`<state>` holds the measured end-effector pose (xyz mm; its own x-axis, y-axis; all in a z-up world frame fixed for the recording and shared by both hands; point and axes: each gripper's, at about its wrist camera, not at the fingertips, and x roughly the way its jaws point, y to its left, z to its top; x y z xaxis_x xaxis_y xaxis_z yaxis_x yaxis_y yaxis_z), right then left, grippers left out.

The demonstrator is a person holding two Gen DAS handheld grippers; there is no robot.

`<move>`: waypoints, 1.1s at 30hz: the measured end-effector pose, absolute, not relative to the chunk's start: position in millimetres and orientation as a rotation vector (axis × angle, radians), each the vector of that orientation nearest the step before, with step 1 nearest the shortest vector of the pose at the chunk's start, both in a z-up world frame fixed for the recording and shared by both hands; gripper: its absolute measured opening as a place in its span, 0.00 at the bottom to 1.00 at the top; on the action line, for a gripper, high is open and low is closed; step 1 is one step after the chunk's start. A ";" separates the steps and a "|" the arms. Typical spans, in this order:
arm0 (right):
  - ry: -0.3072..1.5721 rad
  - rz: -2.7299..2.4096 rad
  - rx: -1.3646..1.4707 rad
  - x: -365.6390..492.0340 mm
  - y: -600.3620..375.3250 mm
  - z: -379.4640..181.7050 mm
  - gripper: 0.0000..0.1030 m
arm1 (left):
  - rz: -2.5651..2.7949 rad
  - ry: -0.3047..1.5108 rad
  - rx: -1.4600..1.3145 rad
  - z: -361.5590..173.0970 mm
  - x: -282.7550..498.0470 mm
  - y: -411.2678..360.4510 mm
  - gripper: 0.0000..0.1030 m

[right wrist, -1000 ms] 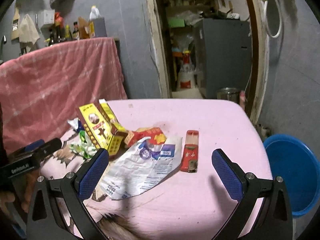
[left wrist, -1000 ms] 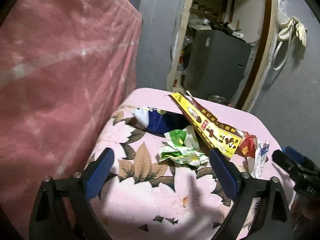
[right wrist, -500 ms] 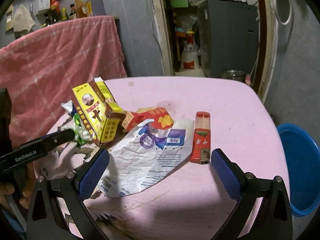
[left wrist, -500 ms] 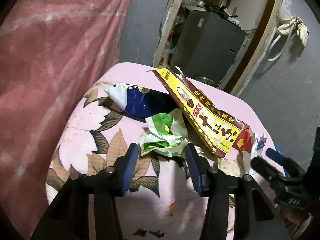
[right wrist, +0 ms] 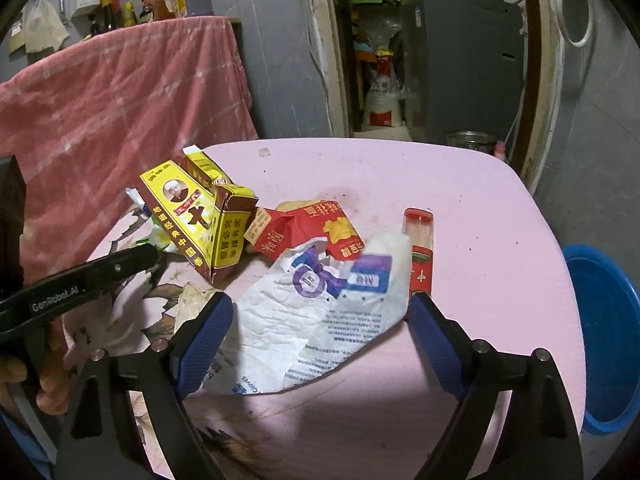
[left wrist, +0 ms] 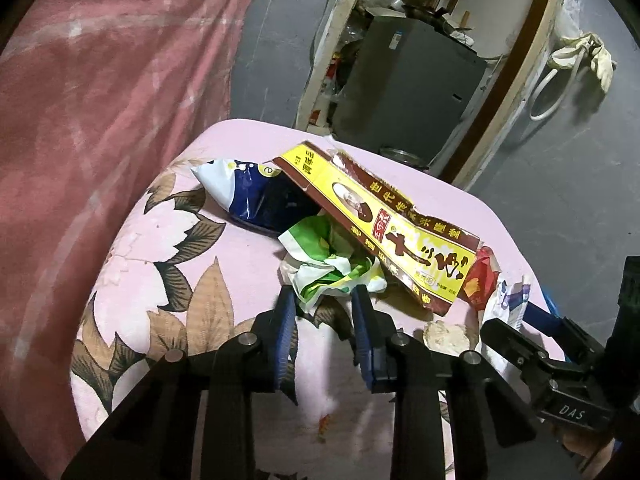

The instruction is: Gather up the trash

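Observation:
Trash lies in a heap on a pink floral cloth-covered table (left wrist: 168,240). My left gripper (left wrist: 323,304) has its jaws closing on a crumpled green and white wrapper (left wrist: 320,256), whose near edge the pads touch. Behind it lie a yellow and brown carton (left wrist: 384,232) and a blue and white bag (left wrist: 248,196). My right gripper (right wrist: 318,308) stands wide, jaws closing slowly, astride a flat white printed paper bag (right wrist: 320,320) without pressing it. Beyond are a red wrapper (right wrist: 308,232) and a red tube (right wrist: 420,252).
A red checked cloth (left wrist: 100,100) hangs at the left of the table. A blue basin (right wrist: 604,336) sits on the floor at the right. A doorway with a grey cabinet (right wrist: 460,60) opens behind. A beige lump (left wrist: 444,332) lies near the carton.
My left gripper has moved in on the green wrapper and its jaws have narrowed from wide apart to either side of it. My right gripper has dropped toward the white paper bag and narrowed slightly.

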<state>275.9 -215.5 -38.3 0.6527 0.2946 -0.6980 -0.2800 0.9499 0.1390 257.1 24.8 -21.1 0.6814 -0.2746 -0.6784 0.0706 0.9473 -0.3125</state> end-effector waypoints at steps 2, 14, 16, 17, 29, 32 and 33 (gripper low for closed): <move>0.793 0.326 0.026 275.0 -217.3 -37.4 0.82 | -0.197 0.791 -0.276 -20.3 256.7 25.0 0.23; 0.818 0.344 0.079 266.9 -226.6 -40.0 0.48 | -0.197 0.766 -0.250 -15.1 255.6 20.3 0.10; 0.822 0.346 0.093 266.7 -229.3 -41.0 0.44 | -0.197 0.765 -0.248 -15.0 255.7 19.6 0.06; 0.822 0.347 0.098 266.8 -229.9 -41.1 0.40 | -0.191 0.766 -0.245 -15.1 256.3 19.1 0.00; 0.826 0.369 0.100 266.7 -230.9 -42.1 0.20 | -0.200 0.742 -0.222 -13.4 250.3 18.4 0.00; 0.820 0.381 0.096 264.6 -229.2 -41.3 0.16 | -0.194 0.726 -0.207 -11.9 244.4 16.6 0.00; 0.812 0.388 0.096 263.0 -229.2 -40.3 0.15 | -0.191 0.721 -0.201 -11.2 242.2 16.0 0.00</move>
<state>263.0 -229.2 -40.3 0.6218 0.3732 -0.6885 -0.3006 0.9255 0.2302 242.2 16.0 -11.2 0.7352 -0.2419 -0.6332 0.1039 0.9633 -0.2473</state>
